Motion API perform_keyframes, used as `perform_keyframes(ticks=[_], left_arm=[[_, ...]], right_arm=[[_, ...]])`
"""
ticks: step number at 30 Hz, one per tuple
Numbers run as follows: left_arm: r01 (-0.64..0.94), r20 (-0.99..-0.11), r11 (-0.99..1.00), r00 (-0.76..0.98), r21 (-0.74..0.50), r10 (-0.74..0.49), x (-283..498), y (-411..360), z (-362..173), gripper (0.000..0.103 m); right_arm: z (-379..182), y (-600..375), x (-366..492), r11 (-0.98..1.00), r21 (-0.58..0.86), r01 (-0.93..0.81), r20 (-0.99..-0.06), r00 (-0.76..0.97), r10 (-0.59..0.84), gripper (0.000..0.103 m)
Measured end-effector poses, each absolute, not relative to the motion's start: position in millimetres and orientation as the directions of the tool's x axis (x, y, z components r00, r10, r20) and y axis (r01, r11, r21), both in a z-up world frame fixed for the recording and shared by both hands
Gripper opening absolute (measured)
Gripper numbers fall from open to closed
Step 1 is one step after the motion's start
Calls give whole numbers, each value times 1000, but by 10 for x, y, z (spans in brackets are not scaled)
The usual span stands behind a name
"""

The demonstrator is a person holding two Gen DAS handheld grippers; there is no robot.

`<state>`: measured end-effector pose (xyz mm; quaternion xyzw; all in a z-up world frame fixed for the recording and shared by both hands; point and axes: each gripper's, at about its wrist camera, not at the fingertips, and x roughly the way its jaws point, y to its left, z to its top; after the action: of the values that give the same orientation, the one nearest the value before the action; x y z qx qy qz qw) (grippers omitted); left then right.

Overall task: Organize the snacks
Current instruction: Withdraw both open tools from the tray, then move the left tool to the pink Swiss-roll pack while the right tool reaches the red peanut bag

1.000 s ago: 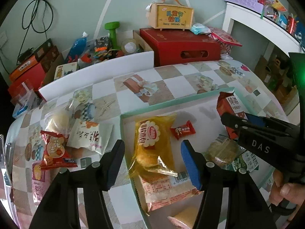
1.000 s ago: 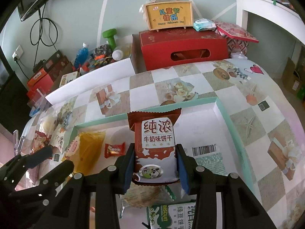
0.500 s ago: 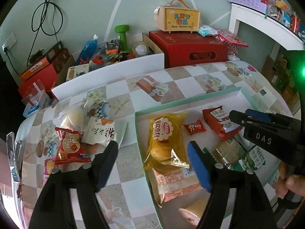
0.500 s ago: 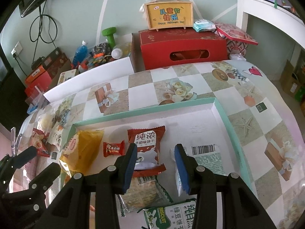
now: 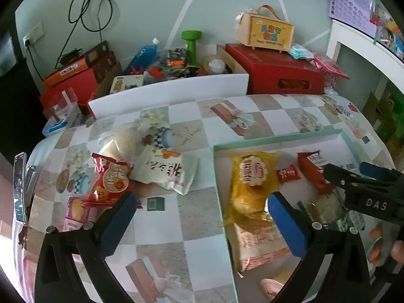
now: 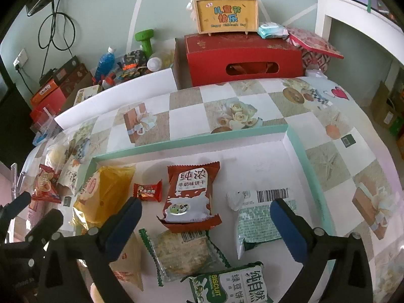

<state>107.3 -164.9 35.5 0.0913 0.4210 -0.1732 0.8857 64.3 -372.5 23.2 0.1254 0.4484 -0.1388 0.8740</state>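
A shallow teal-rimmed box [image 6: 202, 140] holds several snacks: a yellow packet [image 6: 101, 194], a small red candy [image 6: 147, 192], a brown-red milk biscuit packet [image 6: 189, 197], a round cake [image 6: 184, 252] and green biscuit packets [image 6: 260, 222]. My right gripper [image 6: 205, 229] is open and empty just behind the milk biscuit packet. My left gripper [image 5: 202, 223] is open and empty over the box's left rim [image 5: 219, 189]. A red packet [image 5: 111, 181], a white packet [image 5: 166, 171], a pale bun [image 5: 118, 144] and a pink packet [image 5: 75, 209] lie on the table left of the box.
The checked tablecloth [image 5: 252, 116] ends at a white board [image 5: 166, 93] at the back. Behind it stand red boxes [image 6: 242, 58], a yellow gift box [image 6: 227, 15], a green dumbbell [image 5: 190, 43] and bottles. A phone [image 5: 19, 186] lies at the table's left edge.
My right gripper opened and let the milk biscuit packet drop into the box, then drew back. My left gripper moved left, from over the yellow packet to over the box's left rim.
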Motion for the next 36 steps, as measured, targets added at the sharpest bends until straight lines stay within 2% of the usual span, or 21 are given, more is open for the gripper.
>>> perform_keyframes(ticks=[11,19,24,32,36], left_arm=[[399,-784,916,559,-30,-270,1072,-1619,353,103],[428,-782,903,571,24,-250,993,-1639,416,103],[386,-759,922,610,35,-227,979,-1526,492,103],[302,-739,945,664,123,-115,979,-1350,541,103],[294,-753,950,648,108,-115,1005,-1224,520,103]], right_arm=[[278,-3730,629,928,74,365,-810,565,-158,103],[309,-3785,607,910,107,399,-815,560,-150,103],[323,-3727,615,913,96,396,-813,561,-158,103],[306,-3582,651,916,15,401,-814,538,-222,103],[311,-3534,652,919,25,393,-810,547,-212,103]])
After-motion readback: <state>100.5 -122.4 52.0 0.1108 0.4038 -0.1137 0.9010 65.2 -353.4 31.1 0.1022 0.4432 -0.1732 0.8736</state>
